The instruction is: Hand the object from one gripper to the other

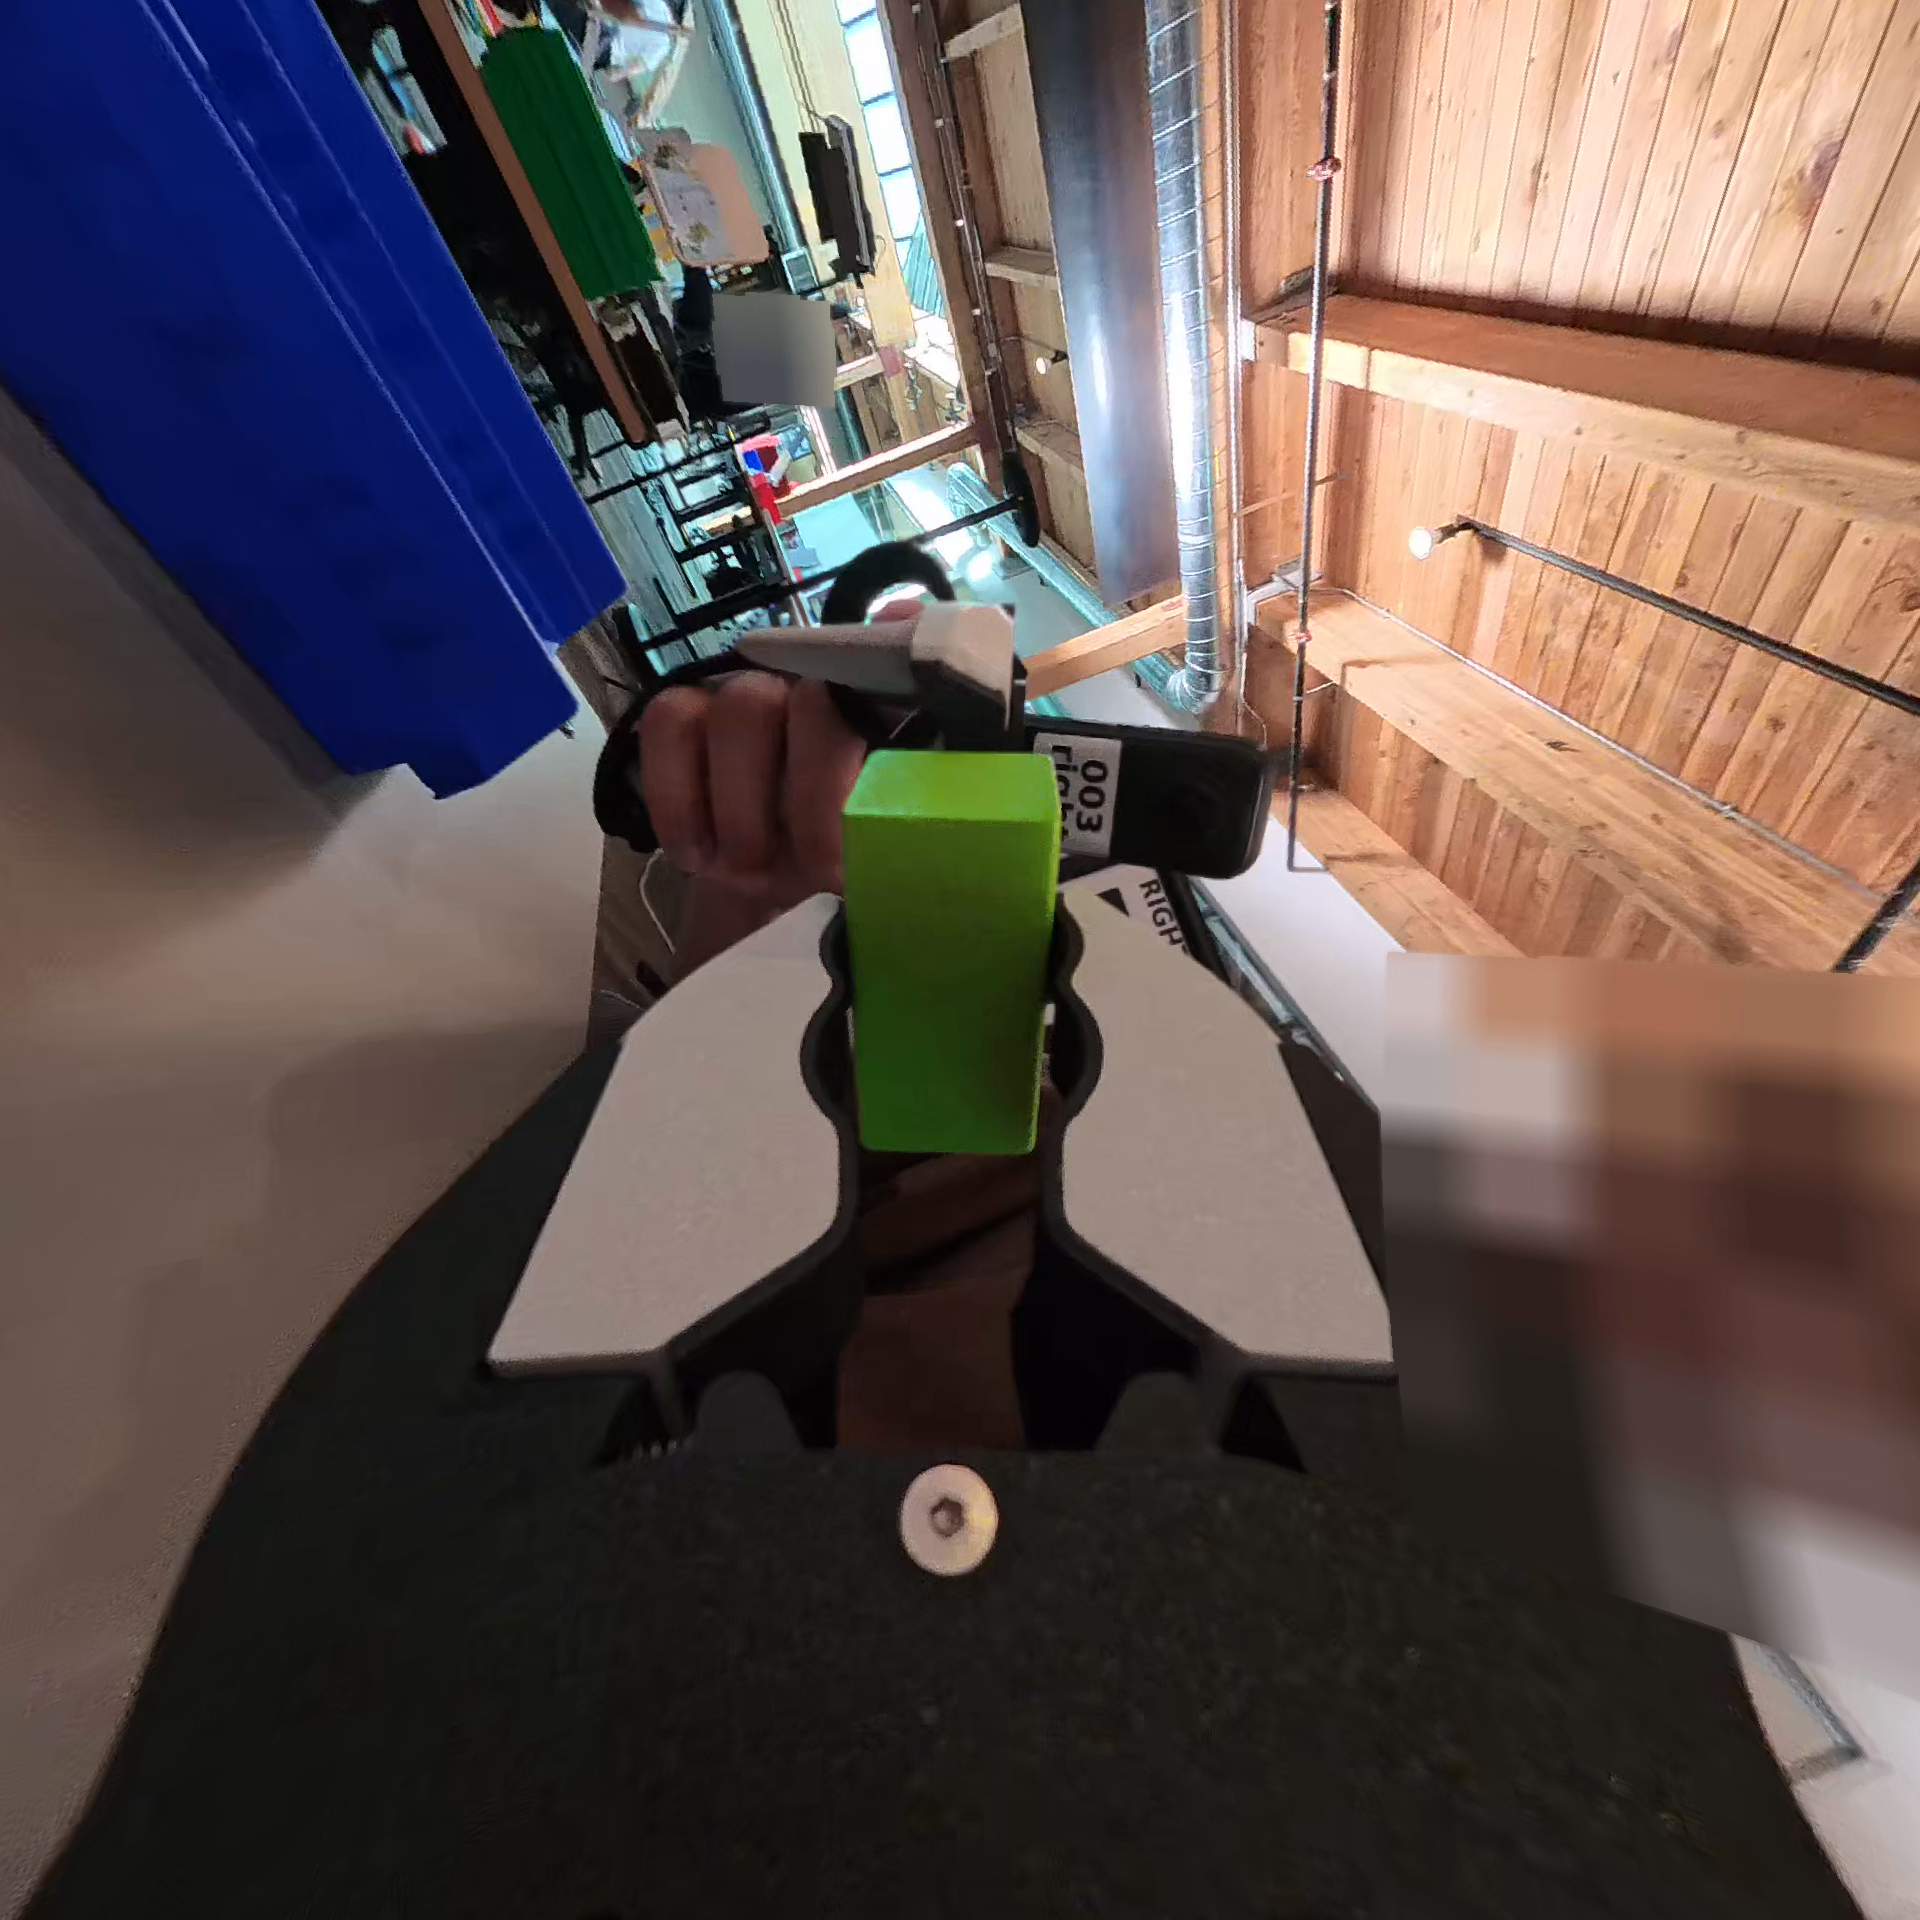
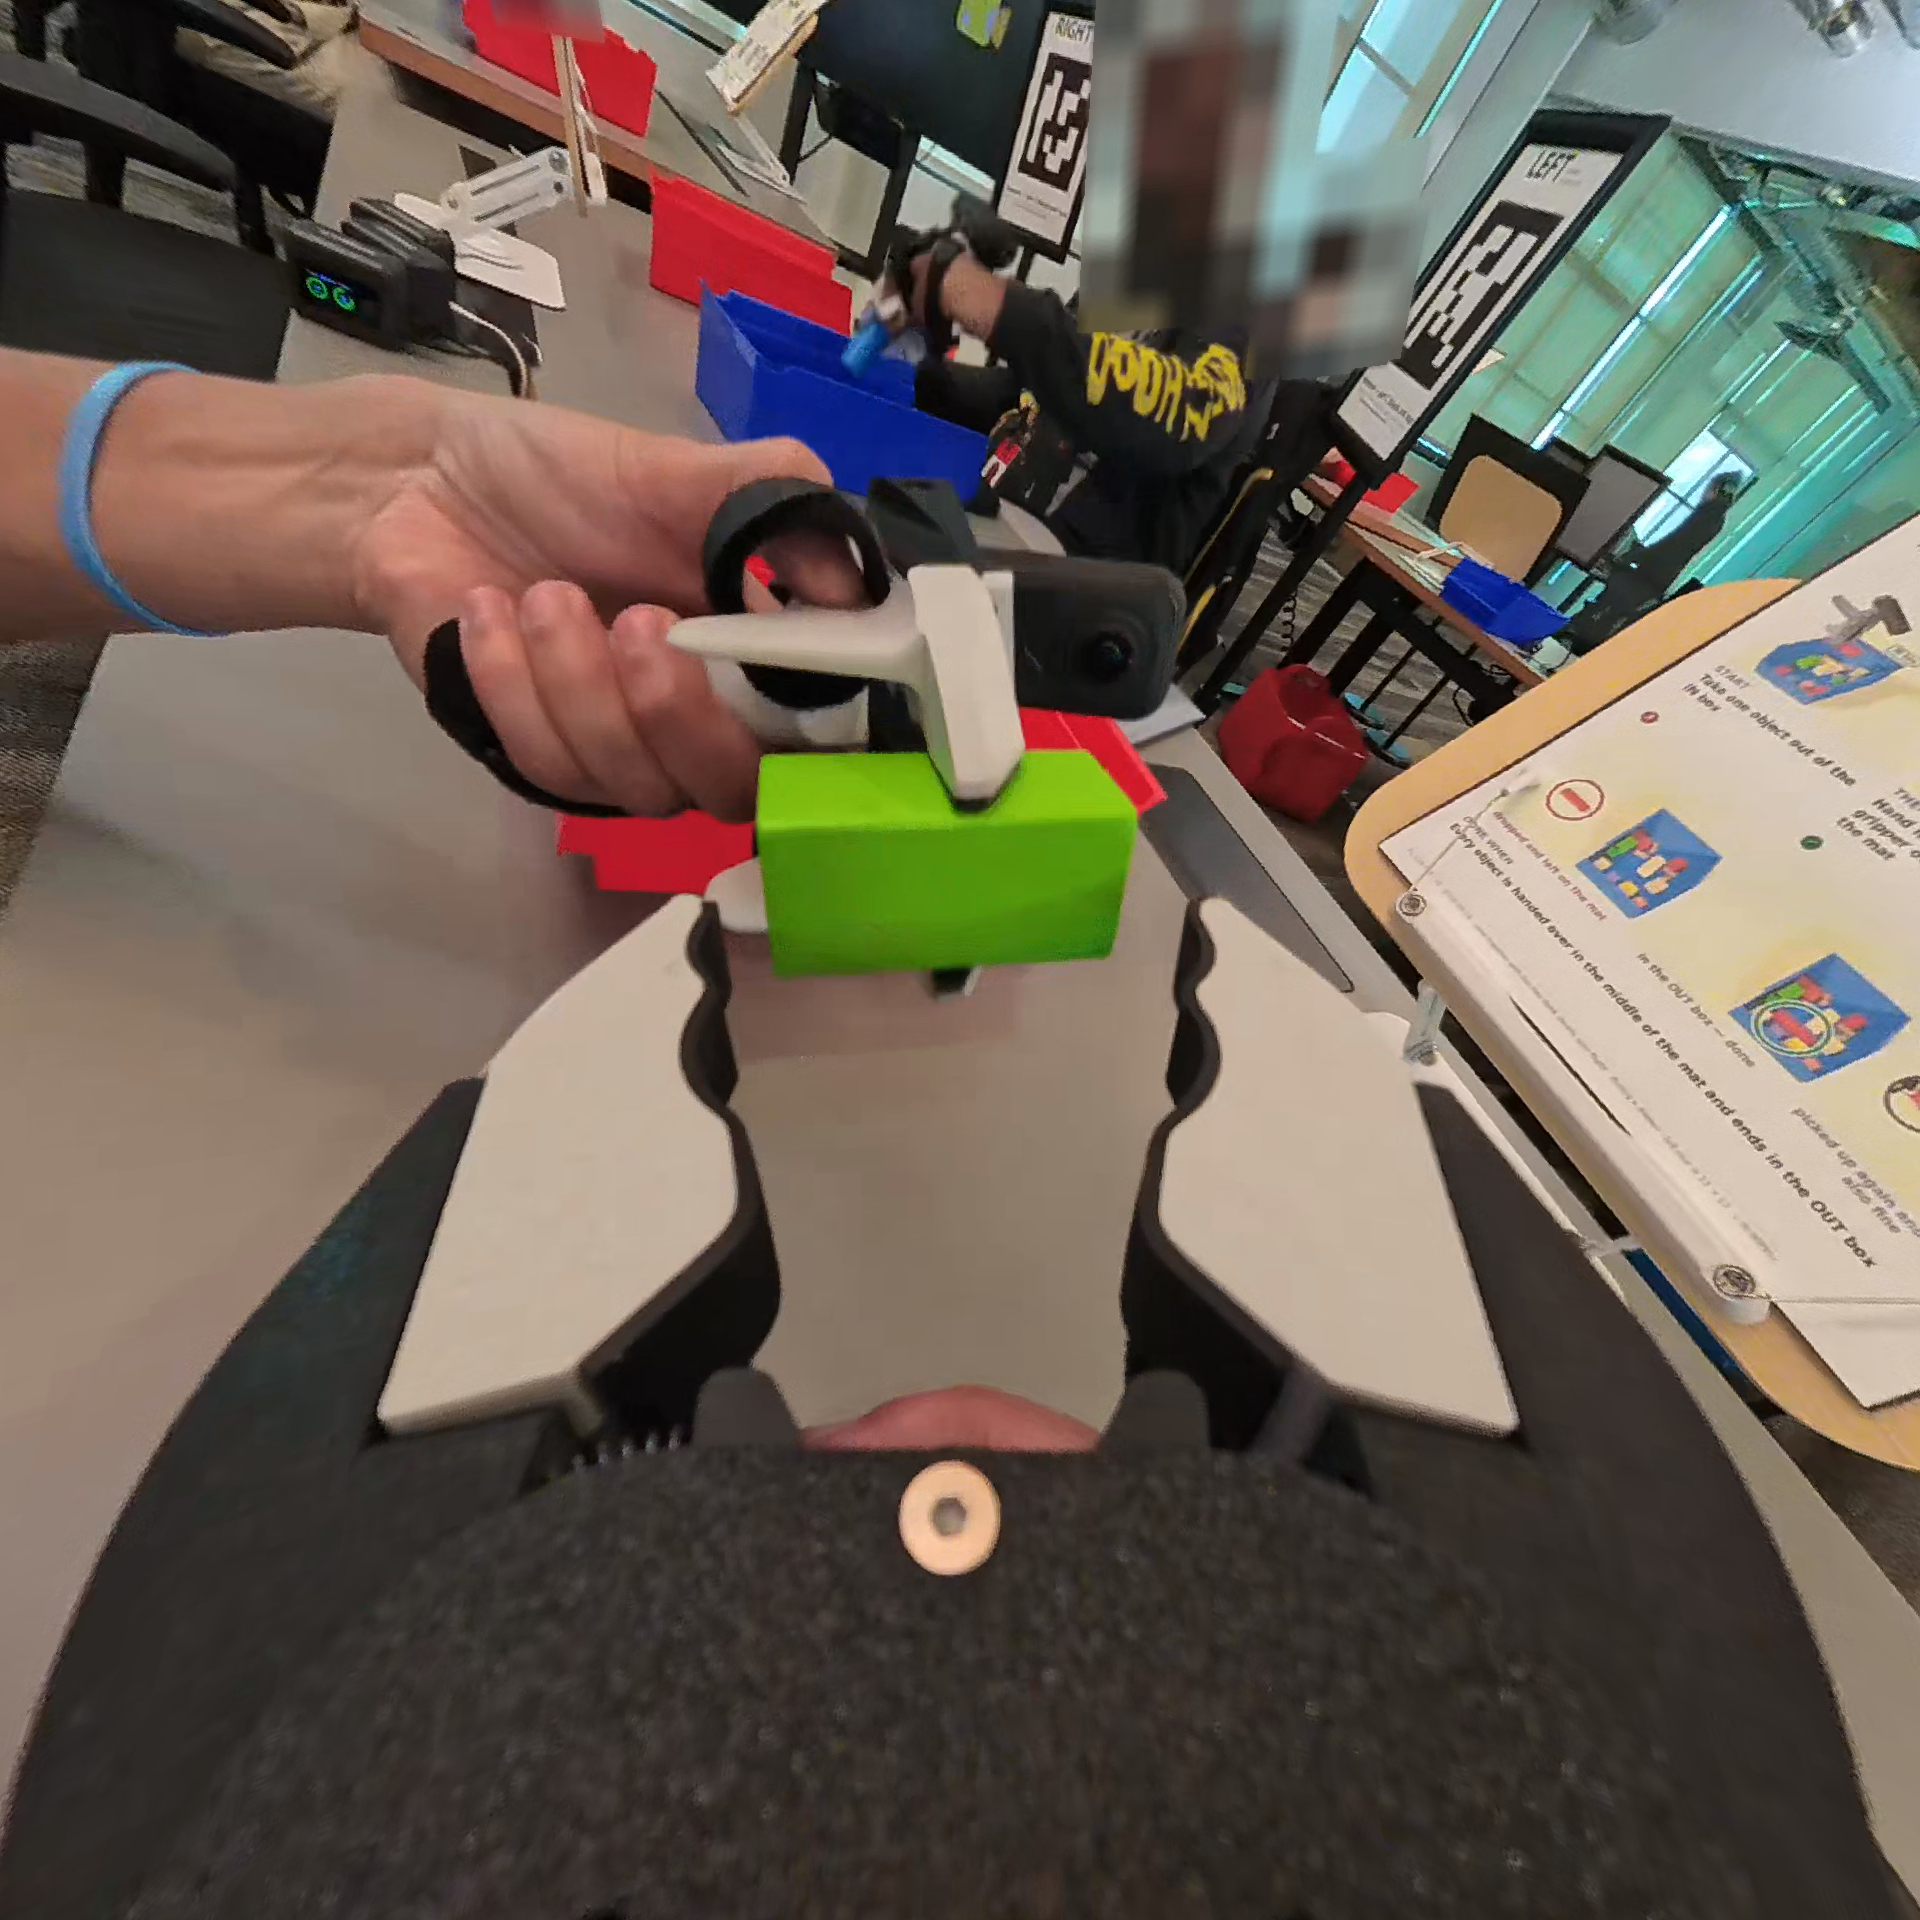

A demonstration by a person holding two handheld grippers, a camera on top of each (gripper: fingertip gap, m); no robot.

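A grey table [image 2: 260, 935] lies beneath both tools. An instruction board [image 2: 1662, 935] of printed text and pictures stands right. The left gripper [image 1: 951, 935] pinches a green block [image 1: 951, 956] held above the table; the right gripper [image 2: 951, 997] gapes just short of it.

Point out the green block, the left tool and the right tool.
green block [image 1: 951, 956]: left wrist view, its front face.
left tool [image 1: 951, 935]: left wrist view, midway between its fingertips, closed on the block.
right tool [image 2: 951, 935]: right wrist view, the open gap between its fingertips.
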